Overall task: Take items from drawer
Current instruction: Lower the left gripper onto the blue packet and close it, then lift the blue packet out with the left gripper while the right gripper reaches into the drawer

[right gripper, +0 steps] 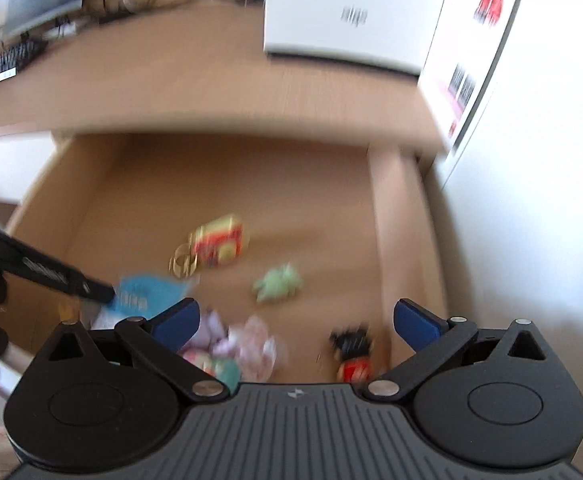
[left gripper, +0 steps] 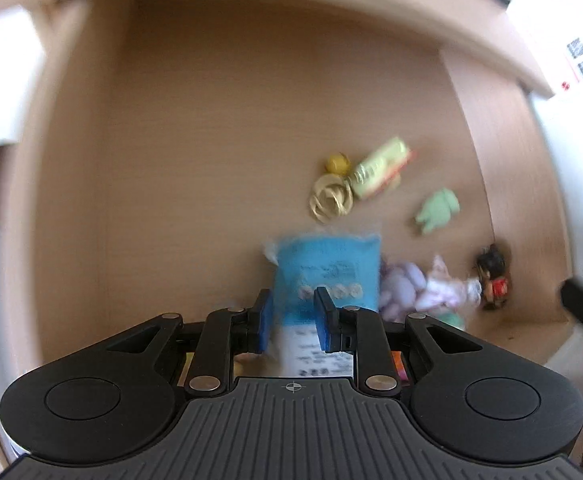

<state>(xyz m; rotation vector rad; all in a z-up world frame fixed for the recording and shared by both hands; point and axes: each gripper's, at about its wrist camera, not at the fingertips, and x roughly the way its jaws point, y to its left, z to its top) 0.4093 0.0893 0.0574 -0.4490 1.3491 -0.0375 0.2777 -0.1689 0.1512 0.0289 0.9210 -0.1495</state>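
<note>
two grippers over the open wooden drawer (left gripper: 231, 120), and both views are smeared with blur. the left gripper (left gripper: 293, 316) points steeply down with its blue pads drawn close, pinching a blue packet (left gripper: 327, 268) between them; the packet's white lower part runs down between the jaws toward the camera. from the right wrist view that same packet (right gripper: 147, 292) shows at the tip of the left gripper's dark body, which reaches in from the left edge. the right gripper (right gripper: 295, 320) hangs above the near end of the drawer with its jaws spread wide and nothing between the pads. on the drawer floor: a yellow-and-red snack pack (right gripper: 219, 240) beside some pale rings (right gripper: 183, 262), a green soft toy (right gripper: 277, 282) apart from them, a pale pink and lilac bundle (right gripper: 239, 344) near the front, and a small dark-haired figure in red (right gripper: 353, 354) near the right wall. a white box (right gripper: 347, 8) sits on the desk top beyond.
</note>
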